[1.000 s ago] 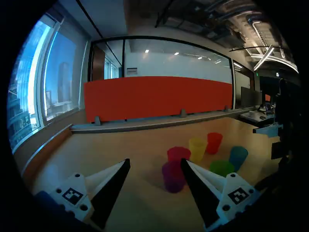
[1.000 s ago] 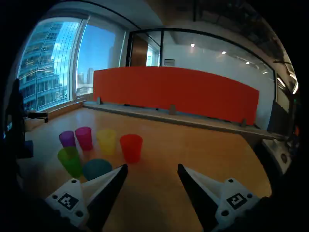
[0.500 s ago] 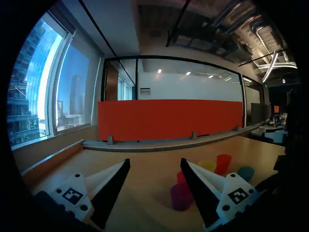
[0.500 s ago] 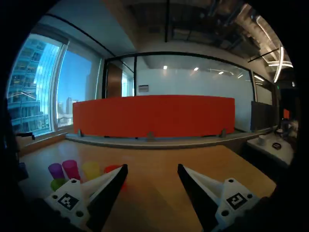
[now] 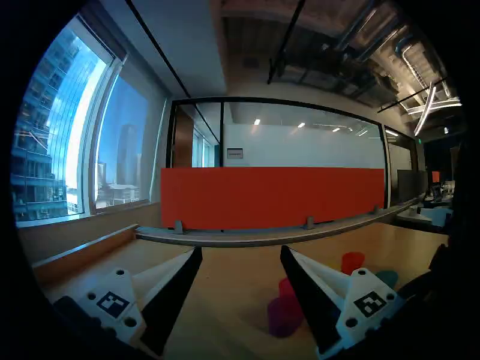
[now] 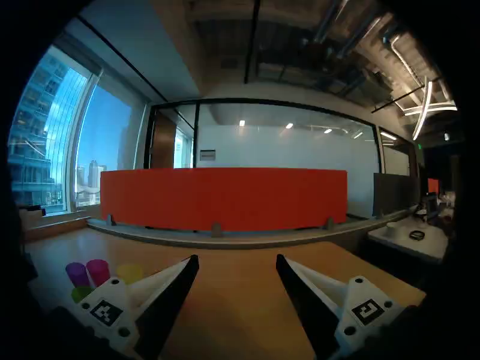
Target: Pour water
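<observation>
Beyond left gripper [image 5: 240, 248], red cup [image 5: 352, 262]; beyond right gripper [image 6: 235, 257], yellow cup [image 6: 129, 273].

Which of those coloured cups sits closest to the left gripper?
The purple cup, right before the left gripper; the pink, red and teal cups stand farther back.

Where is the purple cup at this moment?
In the right gripper view, the purple cup stands on the wooden table at the lower left of the picture, beside the magenta cup and just beyond the green cup.

No text is legible (the wall sign [image 5: 234, 153] is too small).
</observation>
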A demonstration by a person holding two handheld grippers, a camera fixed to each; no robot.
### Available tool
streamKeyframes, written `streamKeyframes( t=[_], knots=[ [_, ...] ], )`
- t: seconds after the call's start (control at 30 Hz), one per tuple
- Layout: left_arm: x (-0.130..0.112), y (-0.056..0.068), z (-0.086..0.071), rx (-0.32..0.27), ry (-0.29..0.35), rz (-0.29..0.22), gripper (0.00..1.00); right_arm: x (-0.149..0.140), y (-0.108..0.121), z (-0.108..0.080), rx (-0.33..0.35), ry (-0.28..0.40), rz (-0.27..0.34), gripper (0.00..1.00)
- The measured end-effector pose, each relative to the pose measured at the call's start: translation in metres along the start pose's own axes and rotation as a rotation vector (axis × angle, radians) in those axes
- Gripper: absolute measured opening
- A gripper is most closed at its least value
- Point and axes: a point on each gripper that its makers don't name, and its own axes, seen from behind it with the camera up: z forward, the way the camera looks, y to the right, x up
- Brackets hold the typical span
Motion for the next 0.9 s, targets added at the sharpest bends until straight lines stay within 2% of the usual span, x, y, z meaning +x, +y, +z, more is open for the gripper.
streamKeyframes(
  t=[0.17, 0.37, 0.6, 0.9],
  knots=[
    [0.005, 0.001, 0.002, 0.007, 0.018, -0.014, 0.97, 0.004, 0.003, -0.001, -0.016, 0.000, -0.019, 1.00],
    [0.004, -0.004, 0.001, 0.021, 0.045, -0.015, 0.97, 0.008, 0.005, -0.002, -0.017, -0.014, -0.020, 1.00],
    [-0.011, -0.009, -0.001, 0.022, 0.047, 0.000, 0.97, 0.017, 0.005, -0.001, -0.041, -0.007, -0.037, 1.00],
    [-0.035, -0.021, -0.007, 0.033, 0.040, 0.035, 0.97, 0.012, -0.004, -0.001, -0.050, -0.023, -0.050, 1.00]
  ],
)
